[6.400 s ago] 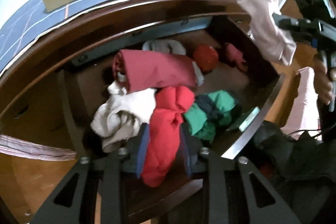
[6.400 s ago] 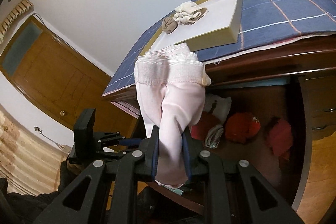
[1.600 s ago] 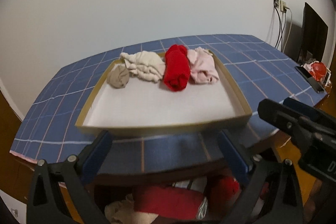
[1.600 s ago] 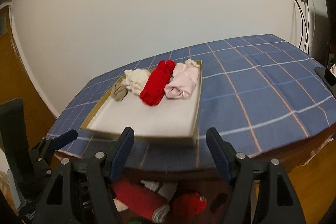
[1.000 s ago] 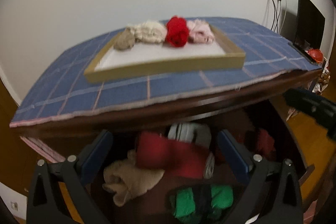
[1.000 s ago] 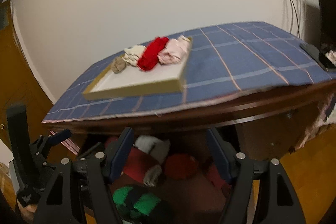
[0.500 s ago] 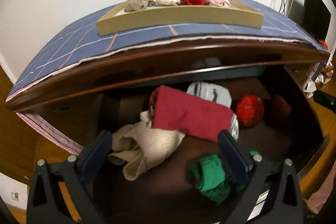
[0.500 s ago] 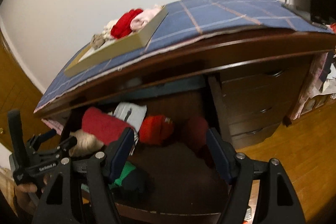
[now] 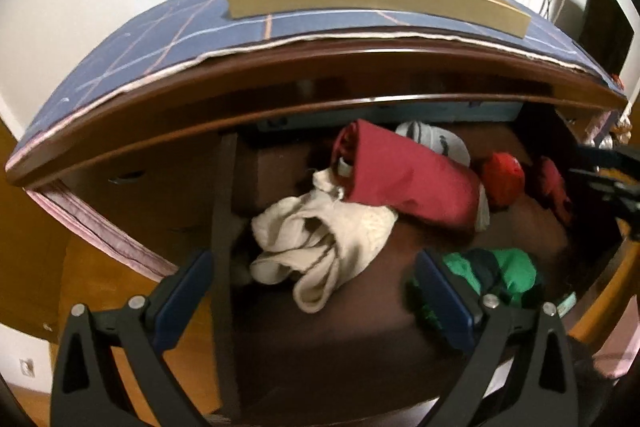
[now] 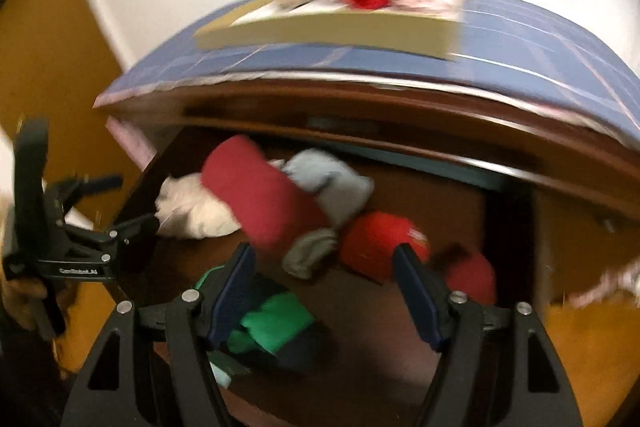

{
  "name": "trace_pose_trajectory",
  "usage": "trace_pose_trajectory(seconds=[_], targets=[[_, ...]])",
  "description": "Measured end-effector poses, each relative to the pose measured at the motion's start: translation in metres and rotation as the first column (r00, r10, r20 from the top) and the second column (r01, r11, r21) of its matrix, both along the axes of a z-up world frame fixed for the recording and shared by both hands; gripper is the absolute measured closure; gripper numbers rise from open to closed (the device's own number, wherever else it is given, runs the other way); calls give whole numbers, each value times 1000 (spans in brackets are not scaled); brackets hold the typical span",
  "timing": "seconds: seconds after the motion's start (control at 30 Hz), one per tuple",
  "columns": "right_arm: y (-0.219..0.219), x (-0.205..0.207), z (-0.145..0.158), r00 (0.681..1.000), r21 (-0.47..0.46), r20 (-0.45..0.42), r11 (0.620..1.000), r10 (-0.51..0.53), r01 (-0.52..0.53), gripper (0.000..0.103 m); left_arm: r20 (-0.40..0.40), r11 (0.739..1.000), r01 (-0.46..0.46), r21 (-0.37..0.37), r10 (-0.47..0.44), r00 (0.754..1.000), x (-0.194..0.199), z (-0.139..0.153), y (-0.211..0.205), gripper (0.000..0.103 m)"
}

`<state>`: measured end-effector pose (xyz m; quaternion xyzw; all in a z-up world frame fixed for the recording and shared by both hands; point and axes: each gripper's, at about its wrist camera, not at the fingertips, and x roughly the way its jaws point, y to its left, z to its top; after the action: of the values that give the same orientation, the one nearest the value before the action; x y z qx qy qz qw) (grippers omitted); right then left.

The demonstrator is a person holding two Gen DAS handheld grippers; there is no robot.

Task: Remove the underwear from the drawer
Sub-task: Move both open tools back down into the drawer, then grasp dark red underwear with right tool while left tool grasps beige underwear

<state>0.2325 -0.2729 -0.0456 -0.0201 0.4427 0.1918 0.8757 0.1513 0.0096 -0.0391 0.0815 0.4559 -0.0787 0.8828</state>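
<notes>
Tray (image 9: 376,1) on worktop (image 9: 168,39) already holds several pieces; more underwear (image 9: 408,173) remains in drawer (image 9: 344,343). Left tongs (image 9: 316,297) and right tongs (image 10: 326,291) both wide, empty, above drawer.

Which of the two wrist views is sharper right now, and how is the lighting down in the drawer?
Left wrist view: mostly sharp, fisheye-bowed desk edge, dim drawer interior, cream garment still legible. Right wrist view: motion-blurred throughout, tray and dark red roll smeared, only the right gripper crisp.
</notes>
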Motion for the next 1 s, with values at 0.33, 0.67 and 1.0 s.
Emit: trace_pose_trajectory(seconds=[0.33,0.67,1.0], targets=[[97,59,-44,951,-226,-146,926,274,-301,30,-15,997,53,49,-52,999,4,-4,11,1],[131,76,-89,946,-427,-174,844,275,-324,69,-30,994,107,19,-107,994,7,-4,18,1],[54,40,-34,961,-138,-198,965,195,-224,75,-70,973,228,-27,-230,971,27,-6,-10,1]])
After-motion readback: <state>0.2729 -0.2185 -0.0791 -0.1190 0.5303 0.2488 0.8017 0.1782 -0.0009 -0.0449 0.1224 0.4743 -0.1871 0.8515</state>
